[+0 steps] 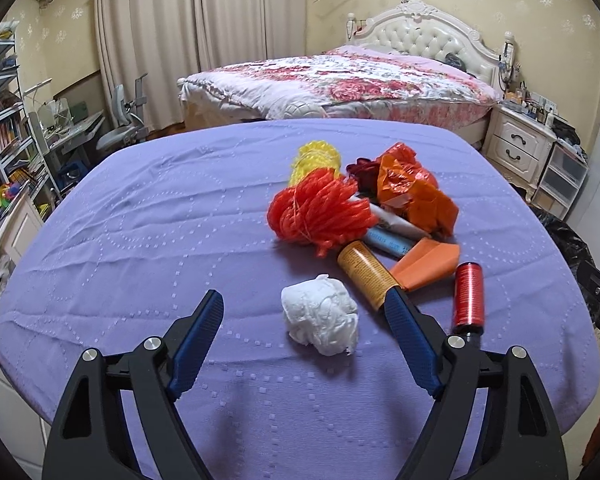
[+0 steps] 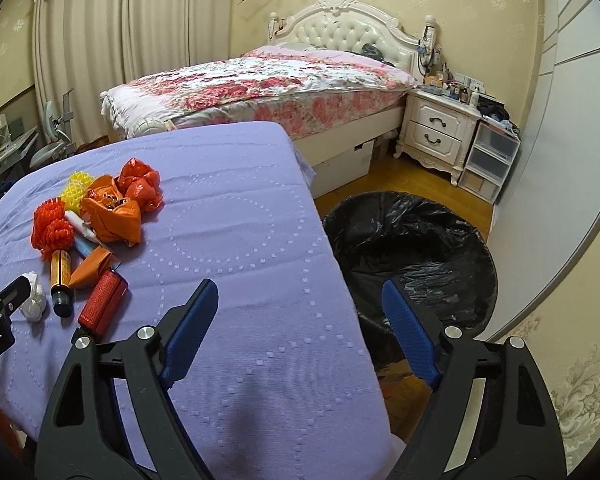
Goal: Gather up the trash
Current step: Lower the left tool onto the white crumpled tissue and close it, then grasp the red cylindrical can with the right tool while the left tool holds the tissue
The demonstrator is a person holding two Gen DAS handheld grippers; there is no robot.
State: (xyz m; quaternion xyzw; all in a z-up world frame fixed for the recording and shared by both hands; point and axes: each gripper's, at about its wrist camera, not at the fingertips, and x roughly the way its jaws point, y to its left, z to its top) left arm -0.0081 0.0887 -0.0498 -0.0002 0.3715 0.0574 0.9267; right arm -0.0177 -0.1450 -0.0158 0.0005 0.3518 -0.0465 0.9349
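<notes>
Left wrist view: the left tool (image 1: 304, 316) stands apart, empty, the one white tissue wad (image 1: 320, 326) ahead between its tips near the surface's (image 1: 140, 220) near edge. Closing crooked could knock the amber bottle (image 1: 366, 274) beside it.

Right wrist view: the right tool (image 2: 296, 300) gapes empty over the surface's right edge; one black-lined bin (image 2: 412, 240) waits below. One red cylinder (image 2: 102, 304) might roll off.

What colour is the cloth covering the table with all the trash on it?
The tablecloth is lilac purple with a pattern of small raised squares in circles, clearest in the left wrist view.
</notes>
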